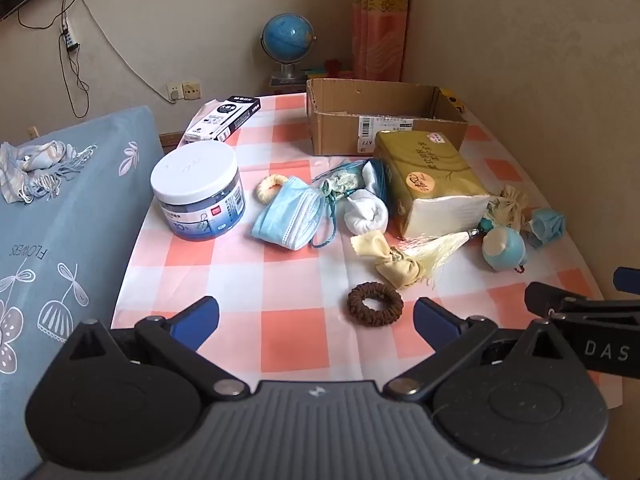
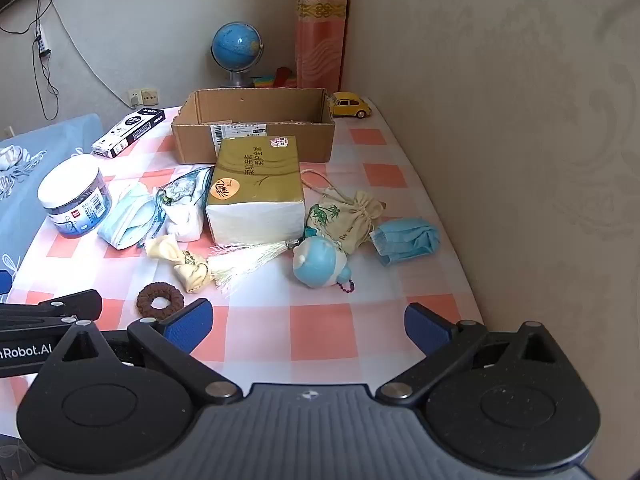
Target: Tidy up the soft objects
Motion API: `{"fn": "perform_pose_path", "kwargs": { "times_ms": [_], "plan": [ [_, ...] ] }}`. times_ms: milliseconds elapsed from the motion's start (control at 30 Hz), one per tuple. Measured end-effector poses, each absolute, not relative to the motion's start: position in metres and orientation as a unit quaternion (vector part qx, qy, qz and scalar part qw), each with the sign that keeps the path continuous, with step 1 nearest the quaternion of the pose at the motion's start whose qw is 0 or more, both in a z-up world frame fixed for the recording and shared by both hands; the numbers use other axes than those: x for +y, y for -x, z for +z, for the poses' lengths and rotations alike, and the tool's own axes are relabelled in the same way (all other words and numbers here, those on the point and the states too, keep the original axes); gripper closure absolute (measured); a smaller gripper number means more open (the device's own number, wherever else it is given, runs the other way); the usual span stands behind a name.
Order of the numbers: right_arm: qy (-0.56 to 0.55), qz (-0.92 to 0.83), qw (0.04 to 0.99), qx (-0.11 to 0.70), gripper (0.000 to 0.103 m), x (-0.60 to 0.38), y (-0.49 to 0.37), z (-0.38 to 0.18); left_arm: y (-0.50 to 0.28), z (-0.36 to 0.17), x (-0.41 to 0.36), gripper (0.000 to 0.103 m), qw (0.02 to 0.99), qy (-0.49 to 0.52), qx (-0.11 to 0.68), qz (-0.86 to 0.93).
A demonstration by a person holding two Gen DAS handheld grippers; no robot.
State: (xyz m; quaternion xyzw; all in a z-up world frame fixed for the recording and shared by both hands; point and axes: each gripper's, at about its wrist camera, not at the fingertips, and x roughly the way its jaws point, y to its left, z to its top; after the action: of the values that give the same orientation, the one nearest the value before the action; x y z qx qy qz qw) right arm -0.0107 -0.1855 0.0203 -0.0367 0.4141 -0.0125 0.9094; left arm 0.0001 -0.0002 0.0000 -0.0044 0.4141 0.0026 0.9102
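Note:
Soft things lie on a pink-checked table (image 1: 296, 344): a brown scrunchie (image 1: 375, 303) (image 2: 160, 299), a cream bow with a tassel (image 1: 396, 264) (image 2: 188, 266), a blue face mask (image 1: 290, 218) (image 2: 128, 222), white socks (image 1: 366, 212), a tissue pack (image 1: 432, 184) (image 2: 256, 192), a bamboo-print pouch (image 2: 344, 216), a second folded mask (image 2: 406, 238) and a blue plush (image 2: 320, 262). An open cardboard box (image 1: 384, 120) (image 2: 256, 120) stands behind them. My left gripper (image 1: 316, 320) is open and empty, just before the scrunchie. My right gripper (image 2: 308, 322) is open and empty, before the plush.
A white-lidded jar (image 1: 198, 194) and a black-and-white carton (image 1: 224, 118) stand at the left. A yellow toy car (image 2: 351, 106) sits by the box. A blue bed (image 1: 60, 240) borders the table's left edge, a wall its right. A globe (image 1: 287, 40) stands behind.

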Motion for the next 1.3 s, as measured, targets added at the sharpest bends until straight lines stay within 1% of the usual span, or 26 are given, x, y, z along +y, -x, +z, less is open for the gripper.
{"fn": "perform_pose_path", "kwargs": {
  "times_ms": [467,600,1300],
  "plan": [
    [0.032,-0.013,0.911,0.411,0.000,-0.186,0.011,0.024,-0.008,0.003,-0.010,0.000,0.912,-0.003,0.411,0.009],
    [0.035,-0.014,0.913,0.407,0.000,-0.185,0.011,0.024,-0.002,0.003,-0.001,0.000,0.912,0.012,0.410,0.003],
    [0.044,-0.018,0.915,0.400,0.000,-0.185,0.009,0.029,-0.004,0.006,-0.002,0.001,0.913,0.013,0.407,0.004]
  ]
}}
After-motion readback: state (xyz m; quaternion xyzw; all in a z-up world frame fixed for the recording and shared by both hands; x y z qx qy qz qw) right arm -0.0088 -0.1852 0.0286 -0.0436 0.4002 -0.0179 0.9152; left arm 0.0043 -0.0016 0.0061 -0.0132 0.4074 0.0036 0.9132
